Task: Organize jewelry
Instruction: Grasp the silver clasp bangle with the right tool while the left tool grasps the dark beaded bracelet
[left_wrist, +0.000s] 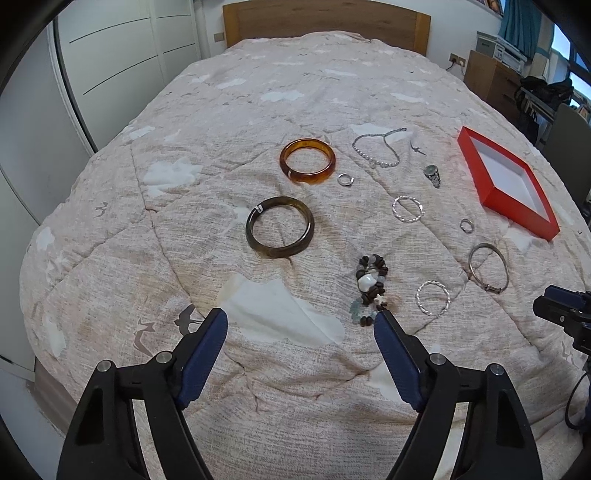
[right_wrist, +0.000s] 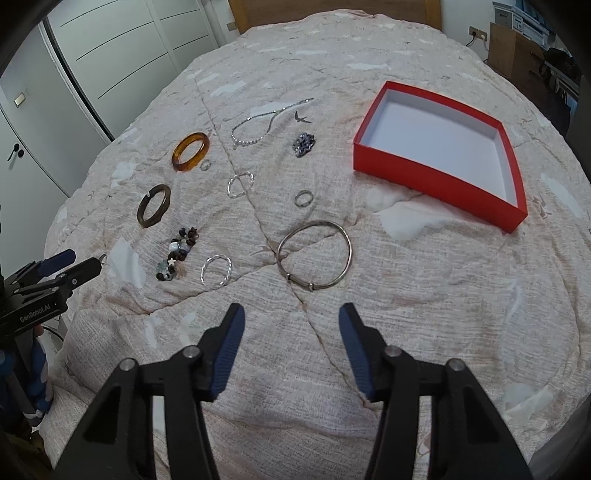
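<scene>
both grippers' fingers (left_wrist: 207, 332) (right_wrist: 229, 332) stand apart, gripping nothing, above the jewelry-strewn bedspread (left_wrist: 295, 369).

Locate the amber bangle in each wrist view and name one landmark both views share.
Left wrist view: amber bangle lies upper centre, just beyond the dark bangle.
Right wrist view: amber bangle lies upper left, again beyond the dark bangle.
Shared landmark: the red box, far right of both.
</scene>
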